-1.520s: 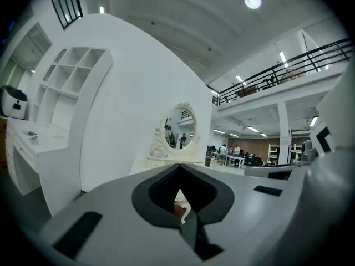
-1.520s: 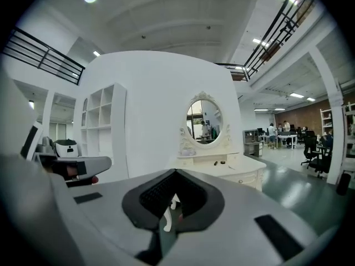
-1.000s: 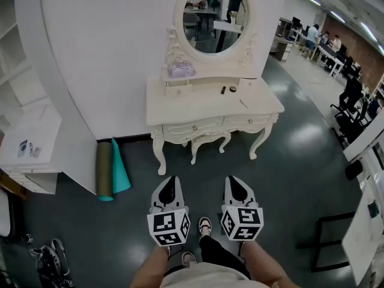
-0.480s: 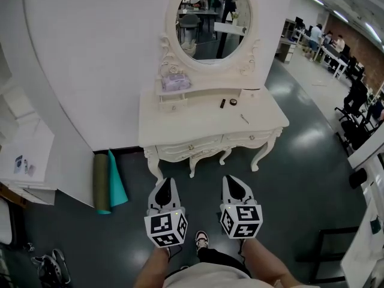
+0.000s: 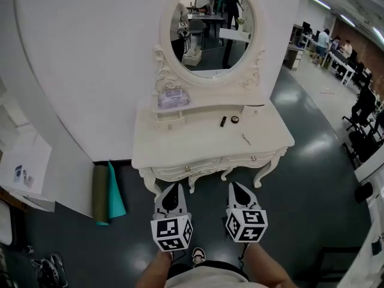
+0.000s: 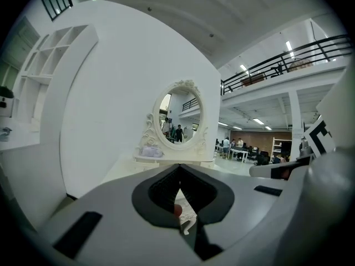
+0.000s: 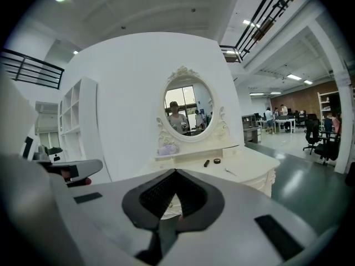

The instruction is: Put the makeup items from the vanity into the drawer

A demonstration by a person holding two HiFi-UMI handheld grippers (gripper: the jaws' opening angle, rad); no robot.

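Three small makeup items lie on the vanity (image 5: 180, 143) top, right of centre: one dark tube (image 5: 222, 121), one round pot (image 5: 234, 119), one thin stick (image 5: 246, 139). One lilac pouch (image 5: 174, 98) sits on the far-left shelf. Two drawers (image 5: 252, 158) face near. The left gripper (image 5: 174, 188) and right gripper (image 5: 234, 186), both with jaws together and empty, hang short of the vanity. Opening a drawer by its knob first looks wisest.

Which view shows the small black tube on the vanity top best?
Head view: the black tube lies in plain sight from above, beside a round pot. The right gripper view shows it small and at a low angle; the left gripper view does not show it.
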